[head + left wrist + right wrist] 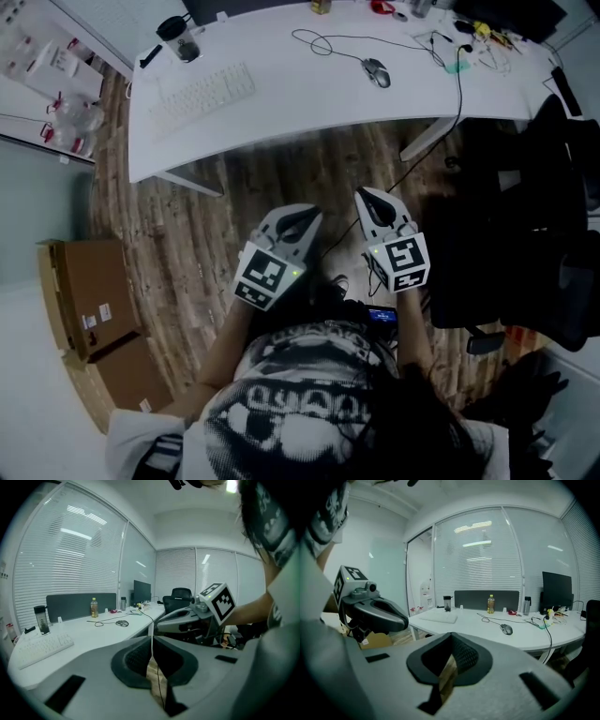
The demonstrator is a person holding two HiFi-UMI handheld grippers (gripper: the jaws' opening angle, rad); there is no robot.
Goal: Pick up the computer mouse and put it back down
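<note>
Your left gripper (pixel 292 221) and your right gripper (pixel 375 202) hang side by side over the wooden floor (pixel 187 234), just in front of your chest and well short of the tabletop (pixel 309 98). Each points toward 12 o'clock in the head view and tilts a little downward.

In the left gripper view the jaws meet along a thin seam, with nothing between them. In the right gripper view the dark pads (pixel 464 656) are also pressed together and hold nothing; only a sliver of floor shows below them.

The computer mouse (pixel 376 71) sits on the tabletop at about 12 o'clock from your right gripper, well apart from both grippers. Its cable (pixel 323 41) loops off toward 10 o'clock across the white surface.

A white keyboard (pixel 202 94) lies at 9 o'clock from the mouse, and a dark cup with a lid (pixel 178 39) stands at 11 o'clock from the keyboard. Small items and wires crowd the tabletop at 2 o'clock from the mouse.

A black office chair (pixel 525 253) stands at 3 o'clock from your right gripper. Cardboard boxes (pixel 84 300) rest on the floor at 8 o'clock from your left gripper.

In the left gripper view a bottle with a yellow drink (pixel 94 607) and a monitor (pixel 142 591) stand toward the back of the tabletop.
</note>
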